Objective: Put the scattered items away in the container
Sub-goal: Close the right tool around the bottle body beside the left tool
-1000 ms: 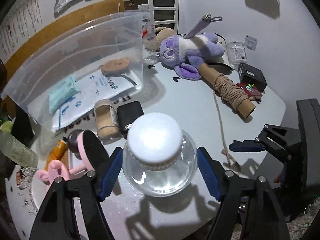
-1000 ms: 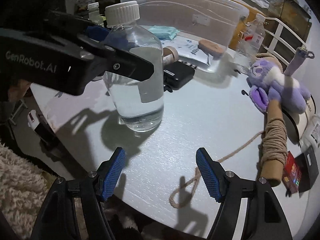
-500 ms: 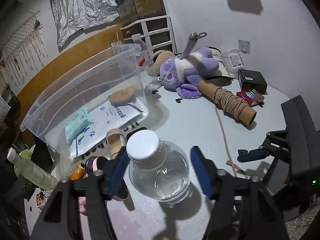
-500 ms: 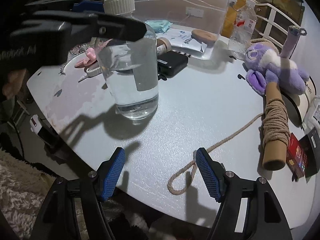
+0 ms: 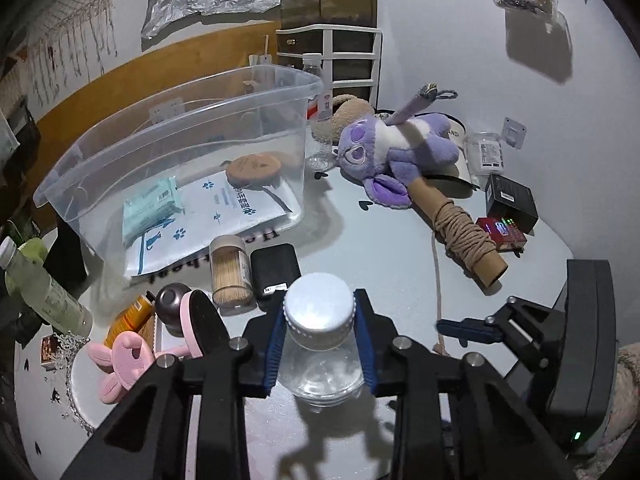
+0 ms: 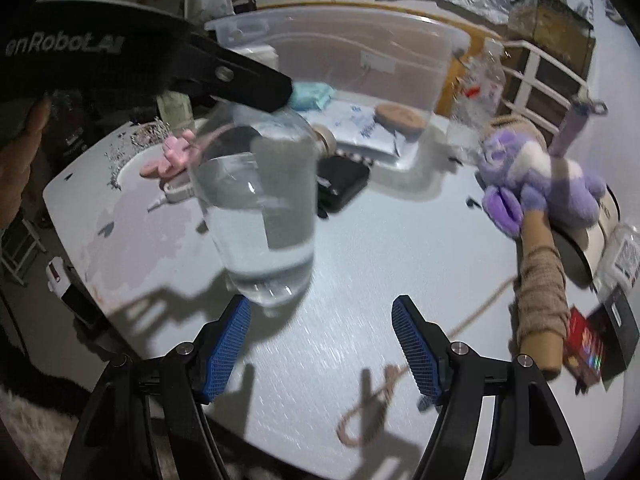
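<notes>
A clear glass bottle [image 5: 322,376] with a white cap, half full of clear liquid, hangs from my left gripper [image 5: 320,316], which is shut on its cap. In the right wrist view the bottle [image 6: 260,216] is tilted and blurred, and its base looks just off the white table [image 6: 400,248]. The left gripper [image 6: 224,76] reaches in from the upper left there. My right gripper [image 6: 320,344] is open and holds nothing, low in front of the bottle. The clear plastic bin [image 5: 248,128] stands behind, holding a teal wipes pack [image 5: 150,208], a white pouch [image 5: 224,216] and a brown disc [image 5: 252,166].
A toothpick jar [image 5: 230,270] and a black case [image 5: 276,270] lie in front of the bin. Pink items [image 5: 124,364] and an orange tube [image 5: 130,316] sit left. A purple plush [image 5: 396,148], a rope-wound cardboard tube [image 5: 460,232] and small boxes [image 5: 512,204] lie right.
My left gripper went from open around the bottle to shut on its cap. The bottle, which stood on the table, now tilts and looks lifted. The right gripper stayed open.
</notes>
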`<state>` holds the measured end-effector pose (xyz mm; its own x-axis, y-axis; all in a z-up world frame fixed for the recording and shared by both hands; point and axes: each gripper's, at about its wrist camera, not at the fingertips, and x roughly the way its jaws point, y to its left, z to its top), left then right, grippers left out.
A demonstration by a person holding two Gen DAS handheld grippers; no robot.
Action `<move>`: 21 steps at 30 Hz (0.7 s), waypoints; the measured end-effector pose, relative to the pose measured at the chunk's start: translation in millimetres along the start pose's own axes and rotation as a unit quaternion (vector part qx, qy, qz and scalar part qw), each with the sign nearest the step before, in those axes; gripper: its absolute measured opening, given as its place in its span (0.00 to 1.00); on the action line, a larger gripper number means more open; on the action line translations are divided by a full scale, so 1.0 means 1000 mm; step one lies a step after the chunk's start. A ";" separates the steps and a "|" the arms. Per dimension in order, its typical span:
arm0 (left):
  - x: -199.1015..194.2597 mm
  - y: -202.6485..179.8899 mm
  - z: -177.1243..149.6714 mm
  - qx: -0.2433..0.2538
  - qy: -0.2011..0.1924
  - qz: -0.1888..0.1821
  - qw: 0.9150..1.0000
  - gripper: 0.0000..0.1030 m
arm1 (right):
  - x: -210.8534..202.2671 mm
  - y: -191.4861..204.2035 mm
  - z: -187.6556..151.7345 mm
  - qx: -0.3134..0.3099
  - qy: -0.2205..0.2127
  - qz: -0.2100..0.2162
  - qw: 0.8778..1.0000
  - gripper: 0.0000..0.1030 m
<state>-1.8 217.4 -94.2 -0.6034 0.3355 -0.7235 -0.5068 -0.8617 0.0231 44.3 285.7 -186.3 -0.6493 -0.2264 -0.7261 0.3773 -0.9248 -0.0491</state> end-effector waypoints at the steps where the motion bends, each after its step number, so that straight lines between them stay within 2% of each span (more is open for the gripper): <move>1: 0.000 -0.001 0.000 0.001 0.002 -0.001 1.000 0.31 | 0.001 0.004 0.003 -0.008 -0.006 0.001 1.000 0.71; 6: 0.000 0.009 0.003 -0.013 0.019 -0.021 1.000 0.31 | 0.008 0.015 0.010 -0.051 -0.041 0.009 0.998 0.71; 11: 0.003 0.015 0.007 0.003 0.035 -0.051 0.998 0.31 | 0.018 0.017 0.013 -0.103 -0.066 0.036 0.992 0.71; 16: 0.006 0.026 0.013 0.012 0.051 -0.078 0.996 0.31 | 0.030 0.022 0.011 -0.201 -0.071 0.044 0.976 0.71; 21: 0.005 0.027 0.013 0.053 0.063 -0.102 0.991 0.31 | 0.033 0.017 0.018 -0.247 -0.073 0.091 0.962 0.71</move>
<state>-26.9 200.7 -88.5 -0.4028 0.4429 -0.8010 -0.6770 -0.7331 -0.0648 17.4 256.6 -198.9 -0.6146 -0.4443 -0.6518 0.7379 -0.6161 -0.2758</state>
